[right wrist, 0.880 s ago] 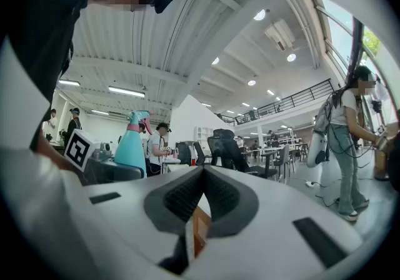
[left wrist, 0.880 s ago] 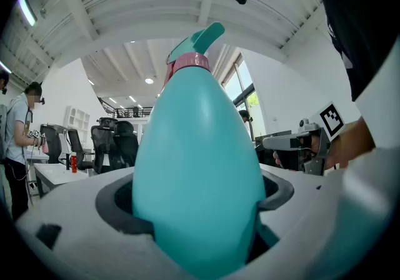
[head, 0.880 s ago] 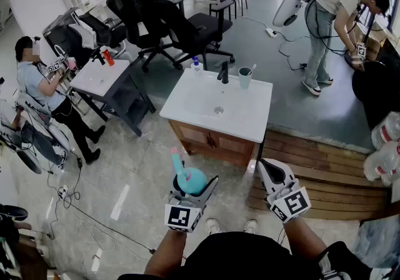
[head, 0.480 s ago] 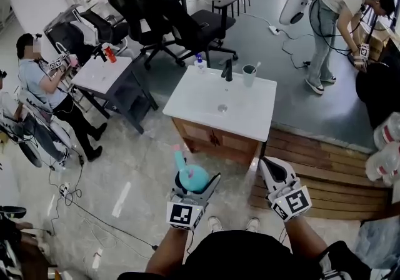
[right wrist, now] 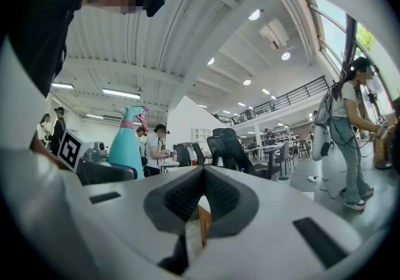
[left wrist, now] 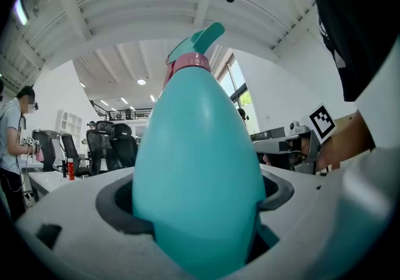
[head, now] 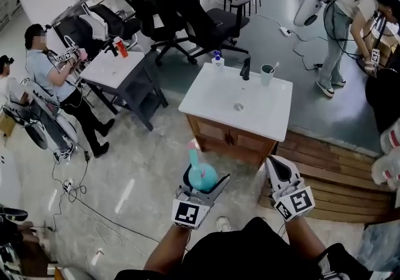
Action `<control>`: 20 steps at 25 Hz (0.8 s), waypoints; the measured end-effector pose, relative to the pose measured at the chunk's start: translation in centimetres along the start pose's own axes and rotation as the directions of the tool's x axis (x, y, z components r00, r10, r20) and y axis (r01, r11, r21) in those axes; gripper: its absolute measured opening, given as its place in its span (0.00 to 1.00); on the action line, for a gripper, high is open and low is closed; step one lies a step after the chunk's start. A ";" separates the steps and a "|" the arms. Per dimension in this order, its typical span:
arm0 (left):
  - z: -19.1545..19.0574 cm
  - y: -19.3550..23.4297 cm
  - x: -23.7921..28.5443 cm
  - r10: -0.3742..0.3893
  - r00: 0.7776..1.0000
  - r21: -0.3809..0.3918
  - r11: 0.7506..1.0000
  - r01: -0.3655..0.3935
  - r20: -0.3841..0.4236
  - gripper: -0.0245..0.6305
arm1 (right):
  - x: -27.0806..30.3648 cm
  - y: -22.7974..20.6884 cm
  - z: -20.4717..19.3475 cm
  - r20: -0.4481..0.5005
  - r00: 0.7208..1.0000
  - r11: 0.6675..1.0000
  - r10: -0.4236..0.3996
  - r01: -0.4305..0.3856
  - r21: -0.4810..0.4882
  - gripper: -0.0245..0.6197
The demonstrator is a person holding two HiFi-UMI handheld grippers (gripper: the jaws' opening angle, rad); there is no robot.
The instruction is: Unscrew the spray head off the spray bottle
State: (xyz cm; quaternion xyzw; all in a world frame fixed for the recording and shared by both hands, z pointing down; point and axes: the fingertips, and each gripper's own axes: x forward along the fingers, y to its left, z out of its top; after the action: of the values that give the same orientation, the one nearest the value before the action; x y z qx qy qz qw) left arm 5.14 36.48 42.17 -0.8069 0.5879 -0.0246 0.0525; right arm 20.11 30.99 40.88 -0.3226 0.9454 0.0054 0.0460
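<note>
A: Your left gripper (head: 204, 186) is clamped round the belly of the bottle (left wrist: 200, 166) and holds it upright in the air in front of you, above the floor (head: 144, 172). Your right gripper (head: 275, 163) is closed tight on nothing, near it on the right.

B: Open the right one first, I'd say, then bring it across to the pink collar (left wrist: 187, 62) under the spray head (left wrist: 199, 36). Grip the collar, not the trigger, and turn while your left holds the body firm. That smooth plastic may slip.

A: You have room. The sink unit (head: 212, 94) stands well ahead and the wooden step (head: 325, 175) is off to your right. Nothing lies between your two grippers.
</note>
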 end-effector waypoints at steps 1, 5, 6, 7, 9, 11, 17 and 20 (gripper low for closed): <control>-0.2 0.3 -0.2 -0.007 1.000 -0.005 1.000 0.007 0.001 0.74 | 0.3 0.3 -0.3 -0.005 1.000 1.000 0.000 0.000 0.005 0.04; -1.7 2.0 -0.6 -0.025 1.000 -0.012 1.000 0.025 -0.007 0.74 | 2.2 1.2 -0.8 -0.024 1.000 1.000 0.008 -0.008 0.004 0.04; -1.9 2.5 -0.4 -0.025 1.000 -0.020 0.999 0.025 -0.009 0.74 | 2.7 1.3 -0.9 -0.025 1.000 1.000 0.011 -0.011 0.003 0.04; -2.1 2.8 -0.2 -0.025 1.000 -0.028 0.999 0.025 -0.013 0.74 | 3.1 1.3 -1.0 -0.026 1.000 1.000 0.014 -0.014 0.002 0.04; -2.5 3.5 0.4 -0.027 0.999 -0.044 0.999 0.026 -0.027 0.74 | 4.0 1.0 -1.2 -0.030 0.999 1.000 0.014 -0.014 0.004 0.04; -2.7 4.3 1.3 -0.036 0.999 -0.048 0.998 0.035 -0.032 0.74 | 5.2 0.3 -1.5 -0.034 0.999 1.000 0.012 -0.011 0.004 0.04; -2.3 7.6 6.5 -0.062 0.998 -0.031 0.998 0.061 -0.024 0.74 | 9.7 -3.2 -2.3 -0.043 0.999 1.000 0.000 0.000 -0.004 0.04; -2.0 9.6 9.5 -0.059 0.998 -0.039 0.998 0.058 -0.038 0.74 | 12.1 -5.3 -2.3 -0.040 0.999 1.000 0.001 -0.002 -0.020 0.04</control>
State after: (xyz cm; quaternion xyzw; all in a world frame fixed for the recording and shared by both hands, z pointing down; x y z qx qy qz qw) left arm -1.18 24.39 42.86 -0.8239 0.5653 -0.0307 0.0248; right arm 13.63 19.36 42.16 -0.3222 0.9463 0.0083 0.0241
